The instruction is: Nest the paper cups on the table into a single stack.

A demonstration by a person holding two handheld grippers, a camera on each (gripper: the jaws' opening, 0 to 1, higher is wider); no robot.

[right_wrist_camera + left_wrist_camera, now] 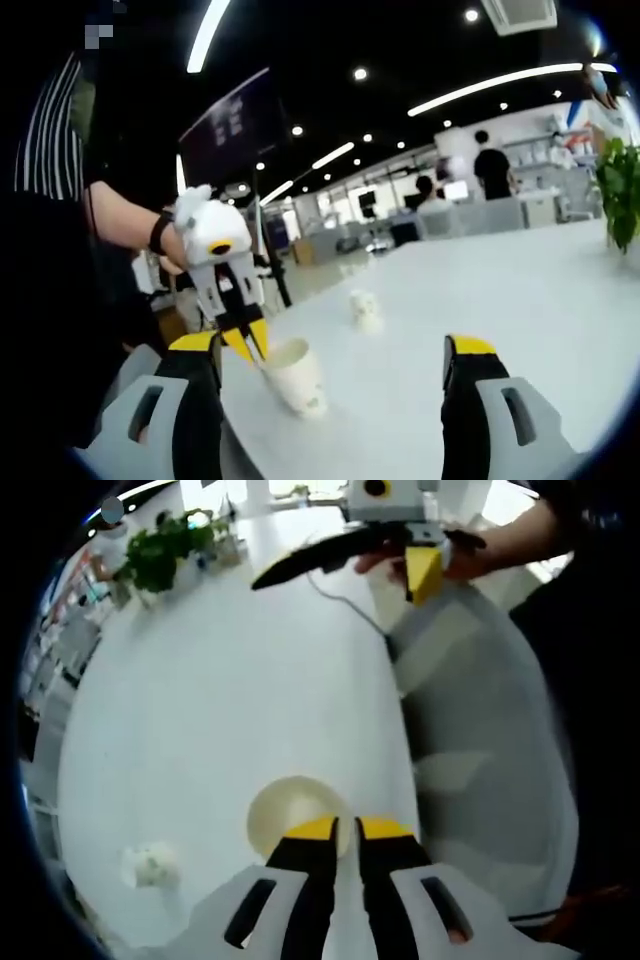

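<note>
Pinching paper cup (295, 374) rim, left gripper (250, 345).

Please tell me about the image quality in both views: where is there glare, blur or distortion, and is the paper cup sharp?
Left gripper view: the white table is washed out by glare, its edges curve from the fisheye, and the paper cup at the left gripper is pale and soft. Right gripper view: the ceiling is dark with bright light strips, the paper cup is slightly blurred, and the background people are unsharp.

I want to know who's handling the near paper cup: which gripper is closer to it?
Left. The left gripper has its jaws closed on the paper cup's rim; the right gripper hangs open, well apart from it.
</note>
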